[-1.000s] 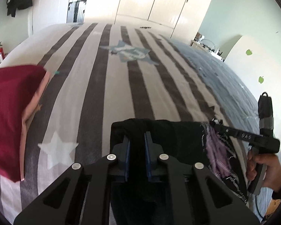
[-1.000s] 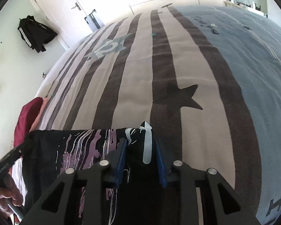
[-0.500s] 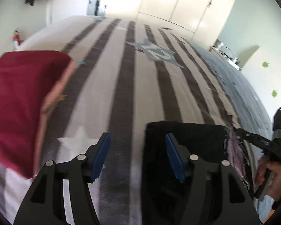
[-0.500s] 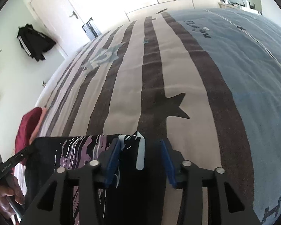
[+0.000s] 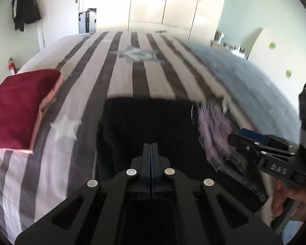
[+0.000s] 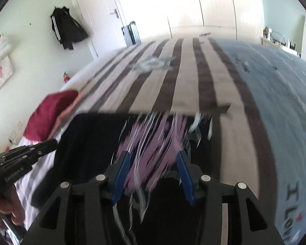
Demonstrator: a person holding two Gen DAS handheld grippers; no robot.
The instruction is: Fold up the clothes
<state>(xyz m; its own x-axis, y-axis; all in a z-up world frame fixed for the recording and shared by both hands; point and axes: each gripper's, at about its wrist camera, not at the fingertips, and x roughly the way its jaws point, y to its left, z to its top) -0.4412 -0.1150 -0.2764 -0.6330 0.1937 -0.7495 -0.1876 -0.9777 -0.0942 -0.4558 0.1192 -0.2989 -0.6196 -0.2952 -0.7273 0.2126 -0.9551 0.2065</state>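
A black garment (image 5: 149, 122) with a purple and white print (image 6: 153, 140) lies folded on the striped bed (image 5: 122, 85). My left gripper (image 5: 151, 149) hovers over its near edge, shut, with nothing visible between the pads. It also shows at the left of the right wrist view, as the left gripper (image 6: 51, 143) beside the garment's left edge. My right gripper (image 6: 154, 163) is open above the printed part, its blue pads (image 6: 122, 171) apart and not pressing the cloth. The left wrist view has the right gripper (image 5: 237, 137) at the garment's right side.
A folded dark red garment on a pink one (image 5: 20, 110) is stacked at the bed's left edge. A blue cover (image 6: 275, 102) fills the bed's right side. Wardrobe doors (image 5: 144, 2) stand beyond the bed. A black jacket (image 6: 67, 28) hangs on the wall. A person's hand (image 5: 283, 200) holds the right gripper.
Both grippers let go of the black garment and pulled back toward me. The left one opened wide, then shut empty. The right one opened and stayed open. The garment now lies flat.
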